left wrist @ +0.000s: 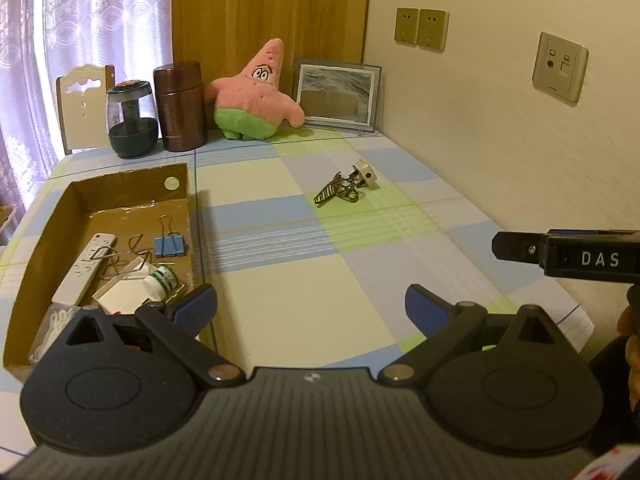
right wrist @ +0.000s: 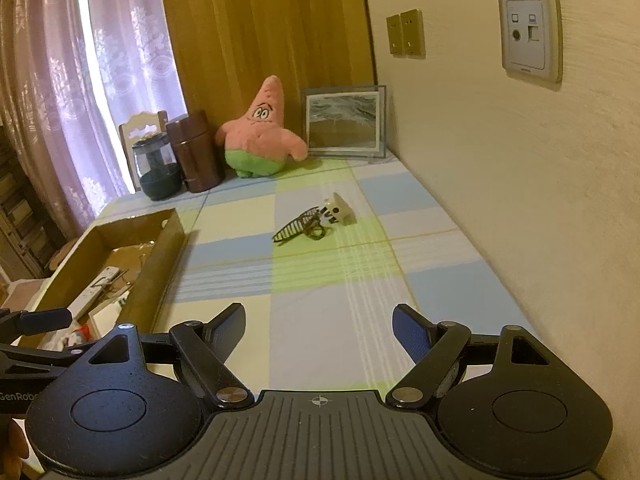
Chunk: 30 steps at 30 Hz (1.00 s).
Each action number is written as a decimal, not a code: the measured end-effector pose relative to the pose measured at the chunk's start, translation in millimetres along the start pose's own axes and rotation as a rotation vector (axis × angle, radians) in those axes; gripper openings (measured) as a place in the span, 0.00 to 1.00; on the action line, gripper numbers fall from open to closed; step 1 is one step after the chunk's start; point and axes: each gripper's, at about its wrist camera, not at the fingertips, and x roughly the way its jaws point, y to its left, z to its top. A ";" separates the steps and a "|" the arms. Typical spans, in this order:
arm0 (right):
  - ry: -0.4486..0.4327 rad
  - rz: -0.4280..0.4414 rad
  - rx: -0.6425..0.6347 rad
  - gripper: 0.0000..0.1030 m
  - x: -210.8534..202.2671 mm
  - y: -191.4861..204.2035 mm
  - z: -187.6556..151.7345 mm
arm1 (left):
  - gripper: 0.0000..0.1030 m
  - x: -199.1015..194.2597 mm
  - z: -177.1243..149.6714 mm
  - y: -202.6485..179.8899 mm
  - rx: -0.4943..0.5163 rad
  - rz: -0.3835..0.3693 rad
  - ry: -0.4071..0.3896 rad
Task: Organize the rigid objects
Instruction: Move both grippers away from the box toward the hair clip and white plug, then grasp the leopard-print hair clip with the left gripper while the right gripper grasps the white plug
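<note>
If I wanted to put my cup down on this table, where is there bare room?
Bare cloth lies between the cardboard box and the wall, nearer than the hair clip. Another strip runs between the hair clip and the plush star. It is crowded along the back row and inside the box.
</note>
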 end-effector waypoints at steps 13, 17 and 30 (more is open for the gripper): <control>-0.001 -0.005 -0.018 0.76 39.3 -20.3 27.3 | 0.96 45.9 22.4 -4.3 0.028 -0.012 0.018; -0.010 0.005 -0.031 0.76 55.3 -25.3 38.6 | 0.96 64.6 33.5 -3.8 0.041 -0.023 0.019; -0.007 0.016 -0.049 0.76 129.1 -49.1 62.2 | 0.95 143.7 72.2 1.3 0.076 -0.037 0.020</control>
